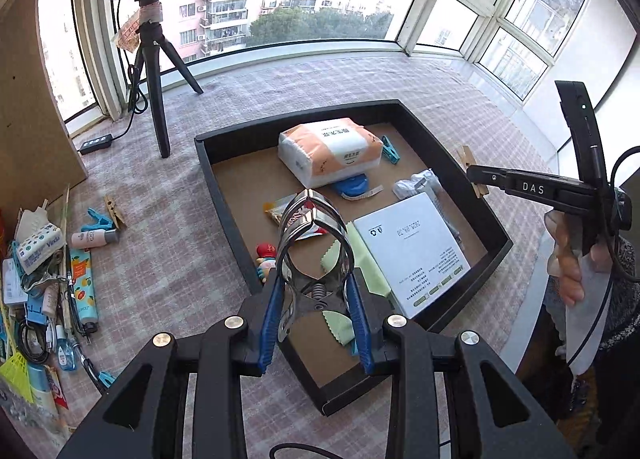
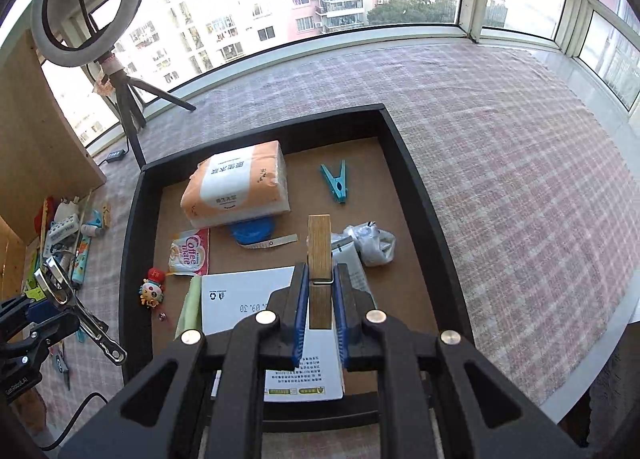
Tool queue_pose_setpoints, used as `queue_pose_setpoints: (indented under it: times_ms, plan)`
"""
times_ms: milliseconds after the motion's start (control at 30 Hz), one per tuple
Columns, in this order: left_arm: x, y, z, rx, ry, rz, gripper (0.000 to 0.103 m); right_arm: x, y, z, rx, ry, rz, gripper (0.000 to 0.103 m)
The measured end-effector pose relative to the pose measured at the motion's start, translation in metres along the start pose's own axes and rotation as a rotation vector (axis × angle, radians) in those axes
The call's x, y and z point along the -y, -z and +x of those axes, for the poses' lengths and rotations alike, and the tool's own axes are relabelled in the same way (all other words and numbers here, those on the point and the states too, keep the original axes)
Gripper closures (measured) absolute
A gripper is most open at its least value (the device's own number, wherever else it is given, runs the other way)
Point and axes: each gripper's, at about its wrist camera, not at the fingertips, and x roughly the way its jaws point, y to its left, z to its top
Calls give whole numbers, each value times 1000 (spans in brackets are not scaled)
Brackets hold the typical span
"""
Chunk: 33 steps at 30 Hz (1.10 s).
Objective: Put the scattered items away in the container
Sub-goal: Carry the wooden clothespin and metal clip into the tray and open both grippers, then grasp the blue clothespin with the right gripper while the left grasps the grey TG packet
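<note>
A black tray (image 1: pixel 404 109) with a brown floor lies on the checked cloth; it also shows in the right wrist view (image 2: pixel 132 227). My left gripper (image 1: pixel 316 299) is shut on a large metal spring clamp (image 1: pixel 314 235), held above the tray's near left part. My right gripper (image 2: pixel 320 299) is shut on a wooden clothespin (image 2: pixel 319 255), held over the tray above a white box (image 2: pixel 248 299). In the tray lie a tissue pack (image 2: pixel 236 187), a teal clip (image 2: pixel 335 181), a blue tape measure (image 2: pixel 252 231), a sachet (image 2: pixel 188 251), a green cloth (image 2: pixel 190 303) and a small doll (image 2: pixel 152 287).
A pile of scattered items (image 1: pixel 44 283) lies on the cloth at the left, with a teal clip (image 1: pixel 98 221), a wooden clothespin (image 1: pixel 114 211) and a small bottle (image 1: pixel 94 238). A ring light tripod (image 1: pixel 154 99) stands behind. A wooden board (image 1: pixel 28 119) stands at the left.
</note>
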Motion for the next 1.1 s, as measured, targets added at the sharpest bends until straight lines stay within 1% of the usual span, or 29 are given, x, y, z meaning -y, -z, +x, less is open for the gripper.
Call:
queue_pose_setpoints:
  times_ms: [67, 133, 167, 200, 233, 267, 300, 400, 467, 567, 700, 900, 1000, 1100]
  plan:
    - [11, -2, 2, -1, 3, 24, 73, 8, 3, 0, -5, 13, 7, 90]
    - [21, -4, 7, -23, -2, 57, 72, 12, 5, -1, -4, 10, 5, 90]
    - [25, -5, 10, -33, -17, 66, 67, 12, 6, -2, 1, -4, 1, 90]
    - [28, -5, 11, -37, -34, 68, 52, 12, 7, -2, 1, -8, -1, 83]
    - [30, -4, 9, -29, -36, 70, 45, 11, 7, -3, 3, 1, 1, 77]
    - [32, -3, 7, -17, -32, 73, 42, 10, 7, -5, 16, 6, 3, 62]
    - [33, -2, 4, -6, -33, 78, 42, 8, 7, -6, 33, 5, -1, 54]
    - [33, 0, -4, 16, -57, 90, 42, -4, 5, -9, 46, 5, -31, 54]
    - [27, 3, -8, 21, -62, 77, 42, -13, 3, -8, 44, -9, -49, 54]
    - [13, 9, -15, 32, -73, 38, 43, -30, 3, -7, 39, -38, -83, 54]
    - [-14, 23, -29, 36, -112, -39, 43, -59, 3, -2, 20, -89, -146, 54]
    - [-68, 58, -68, 60, -216, -199, 43, -120, 2, 2, -3, -166, -303, 54]
    - [-95, 83, -91, 65, -293, -277, 43, -149, 6, -2, -13, -218, -374, 54]
    - [-123, 115, -115, 67, -366, -371, 43, -175, 13, -5, -39, -272, -436, 54]
